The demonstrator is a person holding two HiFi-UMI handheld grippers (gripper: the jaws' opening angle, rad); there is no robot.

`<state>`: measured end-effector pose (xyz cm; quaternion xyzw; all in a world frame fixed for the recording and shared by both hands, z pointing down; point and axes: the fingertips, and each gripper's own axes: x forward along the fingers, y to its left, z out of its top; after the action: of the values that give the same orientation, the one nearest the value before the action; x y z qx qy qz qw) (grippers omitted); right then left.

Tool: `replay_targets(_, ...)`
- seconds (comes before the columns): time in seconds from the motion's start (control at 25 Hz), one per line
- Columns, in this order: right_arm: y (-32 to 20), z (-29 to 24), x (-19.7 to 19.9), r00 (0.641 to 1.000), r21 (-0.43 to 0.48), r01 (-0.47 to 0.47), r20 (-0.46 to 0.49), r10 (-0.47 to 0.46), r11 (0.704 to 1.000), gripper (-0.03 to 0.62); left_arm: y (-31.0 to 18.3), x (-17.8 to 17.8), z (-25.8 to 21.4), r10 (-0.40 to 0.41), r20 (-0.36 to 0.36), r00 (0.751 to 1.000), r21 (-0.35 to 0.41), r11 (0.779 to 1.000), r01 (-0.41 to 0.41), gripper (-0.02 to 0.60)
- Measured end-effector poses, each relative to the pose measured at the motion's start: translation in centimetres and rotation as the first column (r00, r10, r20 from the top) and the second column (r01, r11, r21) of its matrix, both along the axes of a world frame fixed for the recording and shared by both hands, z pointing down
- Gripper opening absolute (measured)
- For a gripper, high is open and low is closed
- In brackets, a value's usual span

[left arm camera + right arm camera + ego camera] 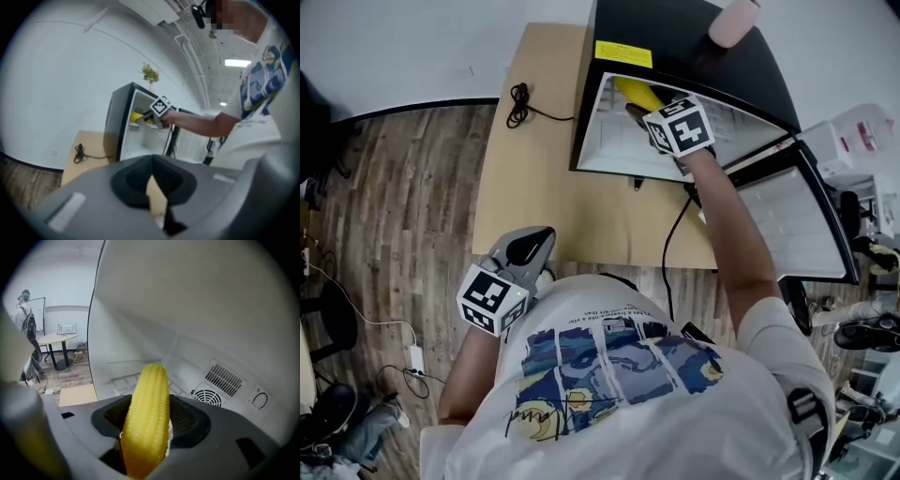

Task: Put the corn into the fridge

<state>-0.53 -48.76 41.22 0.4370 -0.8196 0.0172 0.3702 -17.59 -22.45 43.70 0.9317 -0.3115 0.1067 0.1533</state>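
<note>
Corn (148, 404): clamped in right gripper (645, 106) jaws, reaching into the open mini fridge (694, 52) for shelving. Left gripper (527, 251): jaws closed, empty, parked nearside, apparently unneeded.

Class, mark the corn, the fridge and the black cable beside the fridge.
corn (147, 418): right gripper view, middle of the cob.
fridge (666, 33): head view, its black top.
black cable (518, 103): head view, the coiled end.
</note>
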Motion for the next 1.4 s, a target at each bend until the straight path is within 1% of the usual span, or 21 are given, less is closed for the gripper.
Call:
replay_targets(0.2,-0.8,0.3,-0.4,0.999,0.029,0.010,-0.054,-0.008,1.000,0.250,-0.6,-1.0,0.2,0.015,0.006,1.000,-0.002,1.000,-0.015,0.009)
replay_targets(0.36,-1.0,0.3,-0.6,0.998,0.041,0.012,-0.062,-0.010,0.999,0.250,-0.9,-1.9,0.4,0.019,0.009,1.000,-0.007,1.000,-0.019,0.009)
replay_targets(0.48,-1.3,0.5,-0.8,0.999,0.040,0.020,-0.043,-0.018,0.999,0.250,-1.0,-2.3,0.6,0.022,0.013,1.000,-0.013,1.000,-0.022,0.009)
replay_targets(0.6,-1.6,0.7,-1.3,1.000,0.033,0.030,-0.004,-0.030,0.999,0.250,-1.1,-2.7,0.7,0.021,0.012,1.000,-0.013,1.000,-0.021,0.009)
replay_targets(0.88,-1.8,0.8,-1.4,0.997,0.035,0.062,0.050,-0.064,0.997,0.251,-1.1,-3.8,1.1,0.004,0.010,1.000,-0.023,1.000,-0.003,0.009)
replay_targets(1.12,-1.8,0.9,-1.1,0.992,0.031,0.056,0.110,-0.059,0.998,0.252,-1.0,-4.0,1.0,-0.007,0.008,1.000,-0.019,1.000,0.007,0.009)
replay_targets(1.4,-1.6,0.7,-0.6,0.991,0.042,0.051,0.120,-0.055,0.998,0.256,-0.5,-3.1,0.9,-0.012,0.006,1.000,-0.020,1.000,0.012,0.009)
